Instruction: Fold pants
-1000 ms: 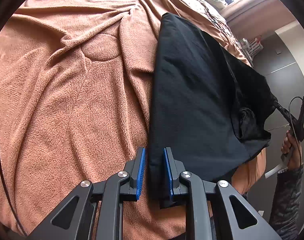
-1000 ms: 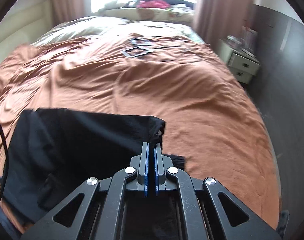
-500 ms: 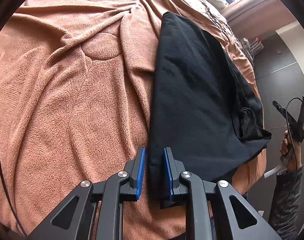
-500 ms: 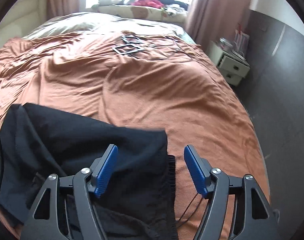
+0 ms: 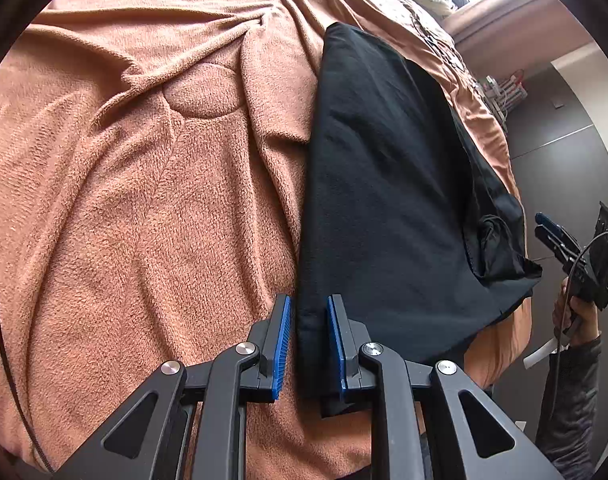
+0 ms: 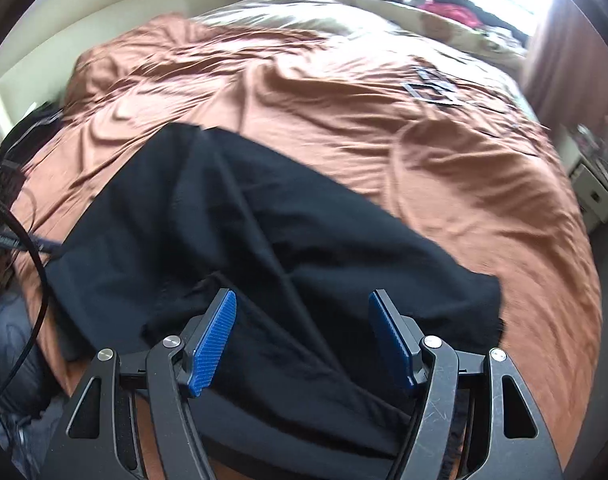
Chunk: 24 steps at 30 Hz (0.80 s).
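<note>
The black pants (image 5: 388, 184) lie folded over on the orange-brown bedspread (image 5: 144, 184). My left gripper (image 5: 307, 340) stands with its blue pads either side of the pants' near left edge, with a small gap between the pads and the cloth. In the right wrist view the pants (image 6: 240, 232) spread across the bed below my right gripper (image 6: 302, 338), which is open wide and empty just above the cloth. The right gripper also shows in the left wrist view (image 5: 560, 244), off the bed's right edge.
The bedspread (image 6: 384, 128) is wrinkled. Dark flat frames (image 6: 432, 88) lie on it farther back. A nightstand (image 6: 596, 196) stands at the right. Pillows and clothes (image 6: 444, 12) pile up by the window. A cable (image 6: 32, 280) hangs at the left.
My right gripper opened and let go of the pants' corner, which dropped onto the bed. It then swung left over the pants. The left gripper has not moved.
</note>
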Each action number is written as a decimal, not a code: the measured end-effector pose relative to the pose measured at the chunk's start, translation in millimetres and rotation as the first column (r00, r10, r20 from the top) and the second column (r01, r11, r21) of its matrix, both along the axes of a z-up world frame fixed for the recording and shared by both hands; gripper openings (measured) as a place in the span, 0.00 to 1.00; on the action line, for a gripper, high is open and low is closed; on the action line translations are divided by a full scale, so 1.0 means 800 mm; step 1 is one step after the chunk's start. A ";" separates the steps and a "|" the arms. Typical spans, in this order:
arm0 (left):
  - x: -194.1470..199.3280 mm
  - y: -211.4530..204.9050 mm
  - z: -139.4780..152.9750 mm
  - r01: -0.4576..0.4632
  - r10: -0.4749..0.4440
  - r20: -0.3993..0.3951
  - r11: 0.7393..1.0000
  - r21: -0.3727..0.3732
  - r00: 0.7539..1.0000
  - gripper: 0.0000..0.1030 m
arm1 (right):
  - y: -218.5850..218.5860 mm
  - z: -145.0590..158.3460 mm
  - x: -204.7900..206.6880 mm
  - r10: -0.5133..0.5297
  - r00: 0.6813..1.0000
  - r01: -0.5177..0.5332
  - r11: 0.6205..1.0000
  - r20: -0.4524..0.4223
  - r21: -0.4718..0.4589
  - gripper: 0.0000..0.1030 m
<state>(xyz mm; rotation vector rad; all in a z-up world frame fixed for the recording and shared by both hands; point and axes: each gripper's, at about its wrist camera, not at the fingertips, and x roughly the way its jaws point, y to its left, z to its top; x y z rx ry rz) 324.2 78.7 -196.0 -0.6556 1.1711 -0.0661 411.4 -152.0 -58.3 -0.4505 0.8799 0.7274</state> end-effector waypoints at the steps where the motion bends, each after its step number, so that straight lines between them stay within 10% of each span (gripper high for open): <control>1: 0.000 0.000 0.000 0.000 0.000 0.000 1.000 0.000 1.000 0.20 | 0.003 -0.002 0.000 0.022 1.000 -0.022 1.000 -0.011 -0.003 0.65; 16: 0.003 0.000 -0.004 0.000 0.000 -0.011 1.000 -0.004 1.000 0.20 | 0.041 -0.053 0.045 0.199 0.969 -0.215 0.972 -0.145 -0.097 0.62; 24: 0.000 0.003 -0.004 -0.006 0.006 -0.010 1.000 -0.007 1.000 0.20 | 0.061 -0.077 0.044 0.232 0.956 -0.266 0.945 -0.182 -0.189 0.06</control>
